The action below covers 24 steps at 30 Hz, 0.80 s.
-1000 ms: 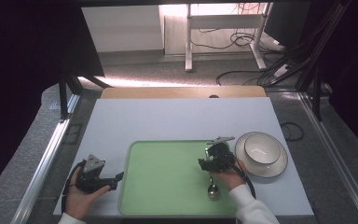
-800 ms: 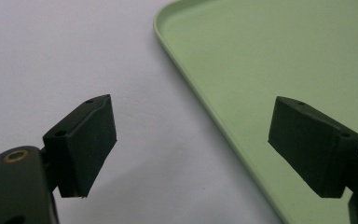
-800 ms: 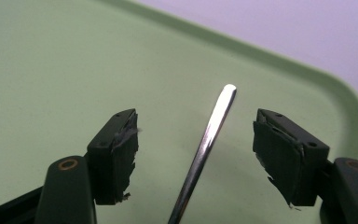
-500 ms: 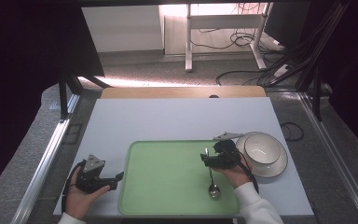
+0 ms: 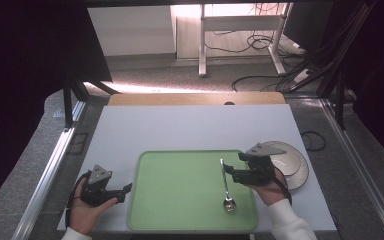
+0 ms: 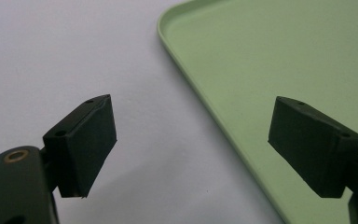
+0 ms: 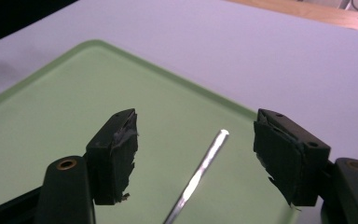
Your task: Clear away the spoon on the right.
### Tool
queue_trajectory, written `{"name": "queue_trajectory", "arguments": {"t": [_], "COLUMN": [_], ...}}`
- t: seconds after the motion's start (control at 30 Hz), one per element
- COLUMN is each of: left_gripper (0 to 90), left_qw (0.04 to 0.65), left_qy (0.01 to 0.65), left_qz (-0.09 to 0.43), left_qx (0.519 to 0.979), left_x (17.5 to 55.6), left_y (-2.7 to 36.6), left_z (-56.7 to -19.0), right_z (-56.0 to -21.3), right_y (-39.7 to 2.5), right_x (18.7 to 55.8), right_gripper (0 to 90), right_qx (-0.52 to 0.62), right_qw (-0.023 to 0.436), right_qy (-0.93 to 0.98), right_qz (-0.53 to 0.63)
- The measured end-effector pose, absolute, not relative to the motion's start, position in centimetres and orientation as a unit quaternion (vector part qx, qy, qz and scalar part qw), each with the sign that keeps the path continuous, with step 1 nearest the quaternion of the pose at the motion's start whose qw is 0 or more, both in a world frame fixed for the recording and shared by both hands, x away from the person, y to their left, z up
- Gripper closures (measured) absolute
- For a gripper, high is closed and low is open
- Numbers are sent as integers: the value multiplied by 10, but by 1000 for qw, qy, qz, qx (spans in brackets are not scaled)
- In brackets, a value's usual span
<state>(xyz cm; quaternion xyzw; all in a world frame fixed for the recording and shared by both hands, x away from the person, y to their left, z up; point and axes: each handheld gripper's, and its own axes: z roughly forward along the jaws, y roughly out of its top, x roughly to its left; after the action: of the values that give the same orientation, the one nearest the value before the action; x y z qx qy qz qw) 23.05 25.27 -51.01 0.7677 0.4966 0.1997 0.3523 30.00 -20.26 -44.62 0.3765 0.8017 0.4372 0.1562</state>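
Observation:
A metal spoon (image 5: 225,185) lies on the right part of the green tray (image 5: 180,190), bowl toward the front edge. My right gripper (image 5: 230,172) is open just right of the spoon's handle; in the right gripper view the handle tip (image 7: 216,140) lies between the two wide-apart jaws (image 7: 196,158), untouched. My left gripper (image 5: 122,191) rests on the table at the tray's left edge, open with nothing in it. In the left gripper view its jaws (image 6: 191,144) straddle the tray's rim (image 6: 200,102).
A white bowl on a plate (image 5: 292,162) stands right of the tray, close behind the right hand. The white table (image 5: 190,125) stretches behind the tray, with a wooden strip (image 5: 195,98) at its far edge. Metal rails run along both sides.
My right gripper has let go of the spoon and pulled back to the right, toward the bowl. The spoon now lies flat on the tray. The left gripper has stayed still.

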Motion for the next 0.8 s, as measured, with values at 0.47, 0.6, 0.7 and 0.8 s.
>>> {"name": "queue_trajectory", "arguments": {"t": [0.47,0.6,0.7,0.8], "left_gripper": [145,145,145,145], "left_qw": [354,354,354,353], "left_qy": [497,497,497,497], "left_qz": [203,203,203,204], "left_qx": [766,765,766,766], "left_x": [231,231,231,231], "left_y": [252,252,252,251], "left_z": [-509,-510,-510,-510], "right_z": [-453,-457,-459,-458], "right_y": [-261,-274,-281,-285], "right_x": [274,270,270,271], "right_gripper": [305,303,304,304], "right_qx": [382,393,402,409], "right_qw": [174,177,179,180], "right_qy": [786,782,777,770], "right_qz": [454,450,450,455]}}
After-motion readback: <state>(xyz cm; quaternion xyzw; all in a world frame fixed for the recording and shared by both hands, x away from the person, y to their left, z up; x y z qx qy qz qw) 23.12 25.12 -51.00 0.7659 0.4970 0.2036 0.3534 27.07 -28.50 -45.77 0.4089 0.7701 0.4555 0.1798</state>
